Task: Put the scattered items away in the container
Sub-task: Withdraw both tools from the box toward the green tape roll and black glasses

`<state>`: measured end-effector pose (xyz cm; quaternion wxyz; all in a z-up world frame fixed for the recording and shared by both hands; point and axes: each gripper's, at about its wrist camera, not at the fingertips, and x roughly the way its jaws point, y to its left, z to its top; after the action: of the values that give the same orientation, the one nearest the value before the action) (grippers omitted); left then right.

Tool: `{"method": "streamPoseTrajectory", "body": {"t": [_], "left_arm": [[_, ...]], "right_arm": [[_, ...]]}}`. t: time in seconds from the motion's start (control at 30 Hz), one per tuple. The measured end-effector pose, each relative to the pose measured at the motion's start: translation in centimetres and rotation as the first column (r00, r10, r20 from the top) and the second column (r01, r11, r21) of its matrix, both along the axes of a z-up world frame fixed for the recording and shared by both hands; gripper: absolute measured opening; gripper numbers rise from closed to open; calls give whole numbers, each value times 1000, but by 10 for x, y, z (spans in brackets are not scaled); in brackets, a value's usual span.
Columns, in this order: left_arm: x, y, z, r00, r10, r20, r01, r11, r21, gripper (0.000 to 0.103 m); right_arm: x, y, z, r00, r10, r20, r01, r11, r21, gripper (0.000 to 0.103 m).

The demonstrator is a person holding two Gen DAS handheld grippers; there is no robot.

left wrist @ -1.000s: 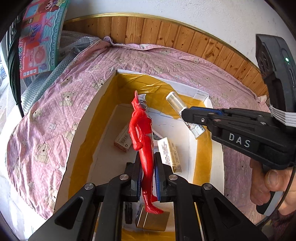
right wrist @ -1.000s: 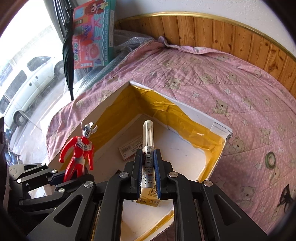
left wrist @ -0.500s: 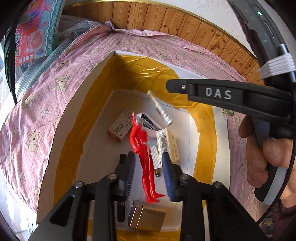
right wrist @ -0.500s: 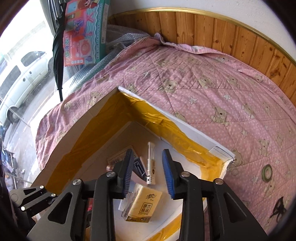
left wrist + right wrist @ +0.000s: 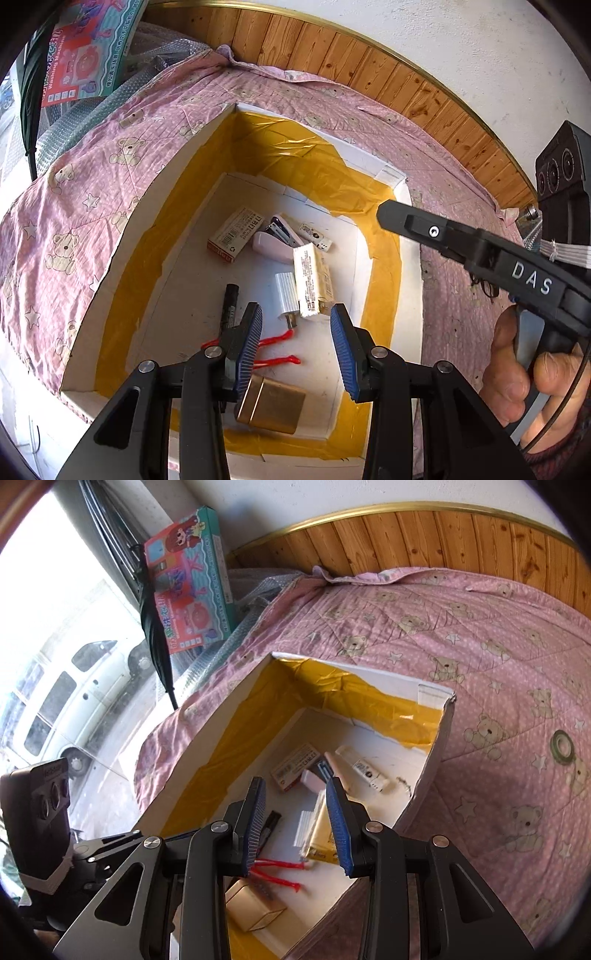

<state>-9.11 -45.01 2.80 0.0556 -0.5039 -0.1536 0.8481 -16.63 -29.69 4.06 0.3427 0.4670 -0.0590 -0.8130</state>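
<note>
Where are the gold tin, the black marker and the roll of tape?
gold tin [image 5: 271, 406], left wrist view, on its top face.
black marker [image 5: 228, 306], left wrist view, mid-barrel.
roll of tape [image 5: 562, 744], right wrist view, on its ring.

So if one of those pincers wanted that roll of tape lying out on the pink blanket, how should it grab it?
The tape roll lies flat, hole up. Probably best from straight above: one finger in the hole, one outside, pinching the ring wall. It looks too low to clamp from the side.

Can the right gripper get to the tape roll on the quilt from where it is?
Probably yes. The right gripper is open and empty over the box; the tape roll lies alone on the quilt beyond the box's right wall.
</note>
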Motion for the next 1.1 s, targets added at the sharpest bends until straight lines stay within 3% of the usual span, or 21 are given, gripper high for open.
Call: {"method": "streamPoseTrajectory", "body": {"t": [0.3, 1.1], "left_arm": [[20, 6, 21, 999, -3, -40, 2, 1000, -23, 44], [54, 63, 37, 996, -85, -30, 82, 991, -103, 45]], "right_arm": [[43, 11, -1, 999, 31, 18, -30, 997, -72, 37], [94, 70, 20, 1000, 1, -9, -3, 984, -179, 39]]}}
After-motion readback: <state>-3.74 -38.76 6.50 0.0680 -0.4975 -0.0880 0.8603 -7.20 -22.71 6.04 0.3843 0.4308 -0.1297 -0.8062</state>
